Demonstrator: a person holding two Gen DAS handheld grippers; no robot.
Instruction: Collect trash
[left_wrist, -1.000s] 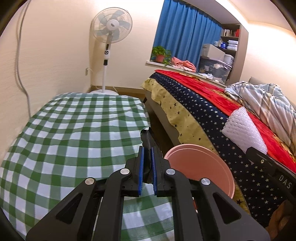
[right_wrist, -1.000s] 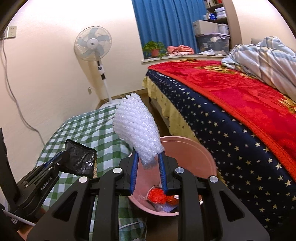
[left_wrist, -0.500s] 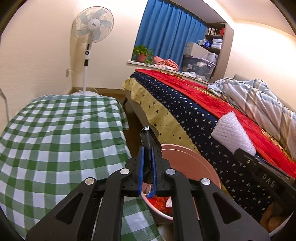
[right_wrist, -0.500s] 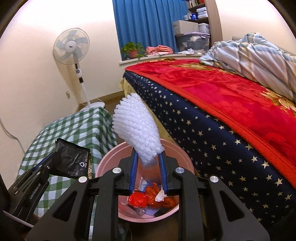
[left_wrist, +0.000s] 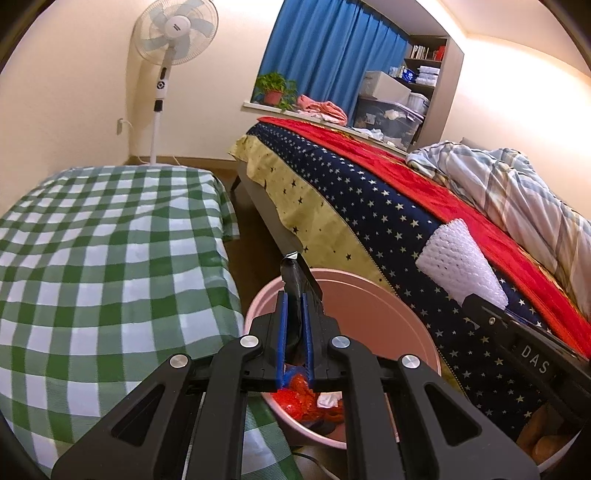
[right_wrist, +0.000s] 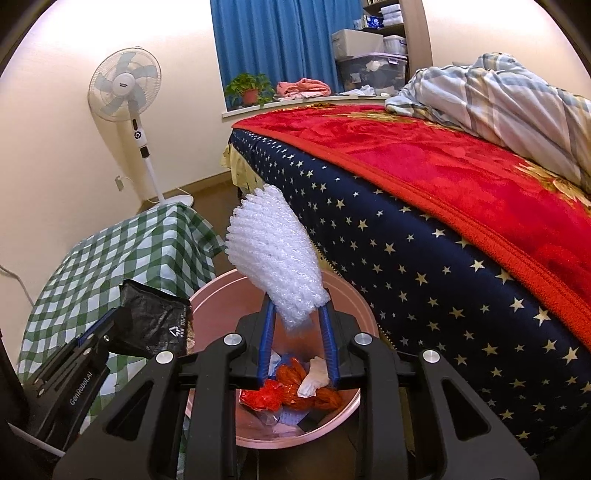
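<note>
A pink bin (left_wrist: 369, 291) (right_wrist: 221, 288) stands on the floor between the table and the bed, with red and orange wrappers (right_wrist: 295, 387) and white scraps inside. My left gripper (left_wrist: 295, 299) (right_wrist: 110, 325) is shut on a black crinkled wrapper (left_wrist: 295, 273) (right_wrist: 155, 317), held over the bin's left rim. My right gripper (right_wrist: 297, 310) (left_wrist: 476, 302) hovers over the bin with a white roll of bubble wrap (right_wrist: 273, 258) (left_wrist: 458, 266) upright between its pads. Its jaws are opening, and the pads still touch the roll near its lower end.
A table with a green checked cloth (left_wrist: 110, 240) lies left of the bin. The bed, with a starred navy cover (left_wrist: 369, 192) and red blanket (right_wrist: 461, 162), rises close on the right. A standing fan (left_wrist: 173, 29) and a windowsill plant (left_wrist: 273, 88) are far back.
Both grippers have come down and forward over the bin, so its contents now show below them. The right jaws stand slightly wider around the bubble wrap. The left grip is unchanged.
</note>
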